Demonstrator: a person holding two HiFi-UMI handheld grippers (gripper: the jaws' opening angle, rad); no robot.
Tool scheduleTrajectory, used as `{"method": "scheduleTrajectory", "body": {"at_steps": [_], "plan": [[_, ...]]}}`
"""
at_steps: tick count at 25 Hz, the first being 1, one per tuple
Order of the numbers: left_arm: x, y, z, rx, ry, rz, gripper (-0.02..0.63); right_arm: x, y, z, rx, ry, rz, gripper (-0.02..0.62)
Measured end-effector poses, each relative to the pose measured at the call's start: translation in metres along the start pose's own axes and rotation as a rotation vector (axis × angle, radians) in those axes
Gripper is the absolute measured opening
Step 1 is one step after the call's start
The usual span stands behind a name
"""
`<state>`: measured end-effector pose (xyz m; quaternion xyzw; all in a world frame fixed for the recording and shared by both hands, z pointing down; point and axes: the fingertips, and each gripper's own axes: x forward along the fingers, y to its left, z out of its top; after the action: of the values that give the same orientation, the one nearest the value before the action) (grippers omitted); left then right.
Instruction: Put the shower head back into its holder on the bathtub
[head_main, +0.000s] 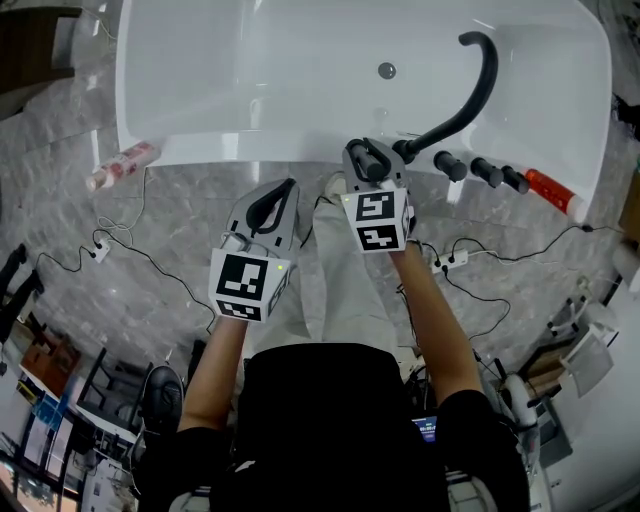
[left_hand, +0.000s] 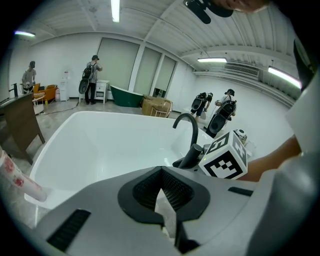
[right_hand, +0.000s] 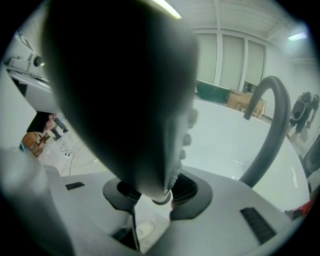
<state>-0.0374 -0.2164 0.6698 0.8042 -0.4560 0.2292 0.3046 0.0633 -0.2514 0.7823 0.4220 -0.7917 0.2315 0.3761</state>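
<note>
Rim: right gripper (head_main: 370, 170) at bathtub (head_main: 250, 148) near edge, beside faucet (head_main: 470, 95).
Right: clamps shower head (right_hand: 125, 90).
Left gripper (head_main: 270, 205): jaws together, empty, short of rim.

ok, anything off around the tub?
A pink-white bottle and a red bottle lie on their sides at the tub's near left and right corners. The shower head is clamped in the right gripper.

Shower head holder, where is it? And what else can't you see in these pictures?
- The holder: no view shows it. In the head view the right claw covers that bit of rim. In the right gripper view the shower head blocks it.
- The shower head: right gripper view, too close, a dark blur, its top cut off by the edge.
- The red bottle on the bathtub rim: head view, print too small.
</note>
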Motion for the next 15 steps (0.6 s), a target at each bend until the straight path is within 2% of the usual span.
{"method": "scheduleTrajectory", "body": {"at_steps": [4, 15], "plan": [[-0.001, 0.001, 0.006, 0.009, -0.005, 0.002, 0.011, 0.000, -0.002, -0.001, 0.018, 0.015, -0.004, 0.141], [-0.021, 0.002, 0.030, 0.037, -0.029, -0.011, 0.011, -0.032, 0.007, 0.029, 0.035, -0.037, 0.010, 0.153]]}}
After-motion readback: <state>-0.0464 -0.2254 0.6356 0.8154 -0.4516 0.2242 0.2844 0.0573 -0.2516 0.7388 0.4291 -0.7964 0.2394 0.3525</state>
